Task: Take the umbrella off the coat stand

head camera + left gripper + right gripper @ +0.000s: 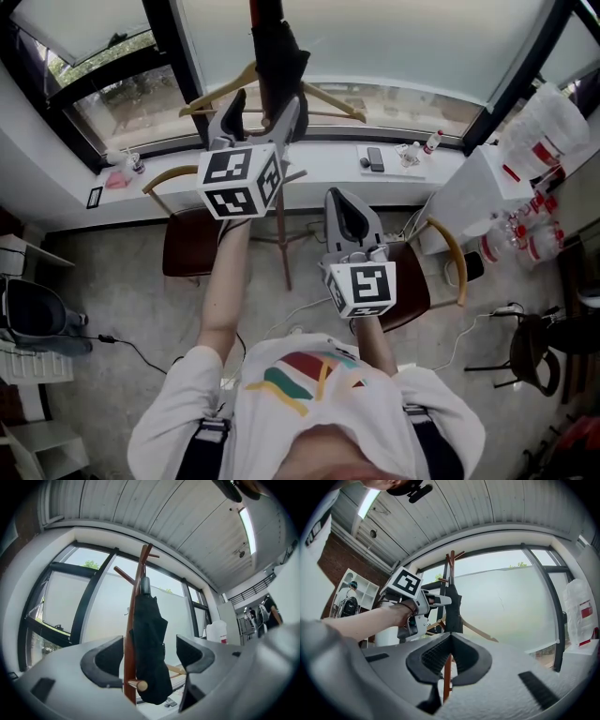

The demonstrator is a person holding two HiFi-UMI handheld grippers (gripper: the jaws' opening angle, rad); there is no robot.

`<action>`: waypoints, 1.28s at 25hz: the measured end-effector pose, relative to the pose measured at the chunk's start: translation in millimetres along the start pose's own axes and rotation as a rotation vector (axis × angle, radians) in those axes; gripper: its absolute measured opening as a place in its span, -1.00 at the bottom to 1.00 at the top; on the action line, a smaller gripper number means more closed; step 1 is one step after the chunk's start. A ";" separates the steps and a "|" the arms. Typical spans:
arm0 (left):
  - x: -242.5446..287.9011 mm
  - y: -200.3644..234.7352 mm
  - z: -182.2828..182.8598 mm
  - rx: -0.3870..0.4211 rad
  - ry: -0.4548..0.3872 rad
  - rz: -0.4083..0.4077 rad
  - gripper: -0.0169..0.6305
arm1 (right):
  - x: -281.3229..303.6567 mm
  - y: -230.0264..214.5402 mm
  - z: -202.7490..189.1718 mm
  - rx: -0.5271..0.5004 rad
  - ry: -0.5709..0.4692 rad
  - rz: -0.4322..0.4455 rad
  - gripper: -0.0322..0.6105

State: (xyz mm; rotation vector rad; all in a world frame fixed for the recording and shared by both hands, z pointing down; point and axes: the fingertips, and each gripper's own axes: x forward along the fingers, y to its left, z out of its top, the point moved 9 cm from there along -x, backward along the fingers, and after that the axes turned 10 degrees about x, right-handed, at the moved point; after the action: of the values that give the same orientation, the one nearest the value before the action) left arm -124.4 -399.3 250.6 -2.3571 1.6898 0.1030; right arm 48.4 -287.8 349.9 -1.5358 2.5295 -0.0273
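Note:
A folded black umbrella [279, 56] hangs upright on the brown wooden coat stand [130, 667] in front of the window. My left gripper [262, 111] is raised to it with its jaws open. In the left gripper view [147, 656] the umbrella [149, 644] shows in the gap between the two pads, a little beyond them, and neither pad touches it. A wooden peg [138, 685] sticks out below. My right gripper [352, 220] is lower and to the right, shut on nothing. In the right gripper view [449, 639] the left gripper [440, 601] reaches the umbrella [453, 611].
A wooden hanger [333, 98] hangs on the stand. Two chairs [187, 244] [441, 272] flank the stand's pole [284, 248]. The window sill [328, 164] carries small items. White bags [553, 131] stand at the right and cables [131, 347] lie on the floor.

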 end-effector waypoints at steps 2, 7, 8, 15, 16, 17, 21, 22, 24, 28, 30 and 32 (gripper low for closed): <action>11.9 0.2 -0.8 0.001 0.025 -0.013 0.04 | 0.0 -0.2 -0.2 0.002 0.000 -0.003 -0.90; 29.1 -4.6 -4.2 0.012 0.064 -0.030 0.04 | -0.9 -1.8 -1.1 0.008 0.001 -0.014 -0.90; 31.4 -5.4 -5.1 0.009 0.068 -0.033 0.04 | -1.3 -2.5 -1.3 0.010 0.001 -0.017 -0.90; 43.2 -2.5 -9.9 0.008 0.090 -0.041 0.04 | -5.2 -3.1 -3.5 0.014 0.008 -0.045 -0.90; 44.6 -2.6 -10.0 0.006 0.092 -0.042 0.04 | -6.1 -4.3 -3.8 0.014 0.008 -0.050 -0.90; 46.1 -2.8 -10.3 0.006 0.094 -0.042 0.04 | -6.8 -5.7 -4.0 0.015 0.009 -0.055 -0.90; 51.7 -2.2 -12.5 0.000 0.102 -0.044 0.04 | -9.1 -9.4 -4.5 0.017 0.014 -0.071 -0.90; 52.5 -2.0 -13.1 0.002 0.107 -0.044 0.04 | -9.8 -10.0 -4.5 0.018 0.015 -0.074 -0.90; 54.6 -1.4 -15.5 0.014 0.123 -0.043 0.04 | -10.2 -10.6 -5.0 0.022 0.016 -0.076 -0.90; 58.3 1.0 -25.2 -0.003 0.154 -0.061 0.04 | -10.4 -8.6 -8.3 0.030 0.026 -0.075 -0.90; 59.4 0.9 -27.9 -0.002 0.158 -0.064 0.04 | -11.0 -8.1 -8.7 0.031 0.027 -0.075 -0.90; 60.2 1.0 -28.5 0.005 0.158 -0.065 0.04 | -11.7 -8.3 -8.6 0.031 0.026 -0.078 -0.90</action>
State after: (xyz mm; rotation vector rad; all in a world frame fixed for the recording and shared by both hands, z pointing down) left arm -107.9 -461.9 266.3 -2.4721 1.6761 -0.1006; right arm 59.6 -282.0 360.9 -1.6319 2.4758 -0.0973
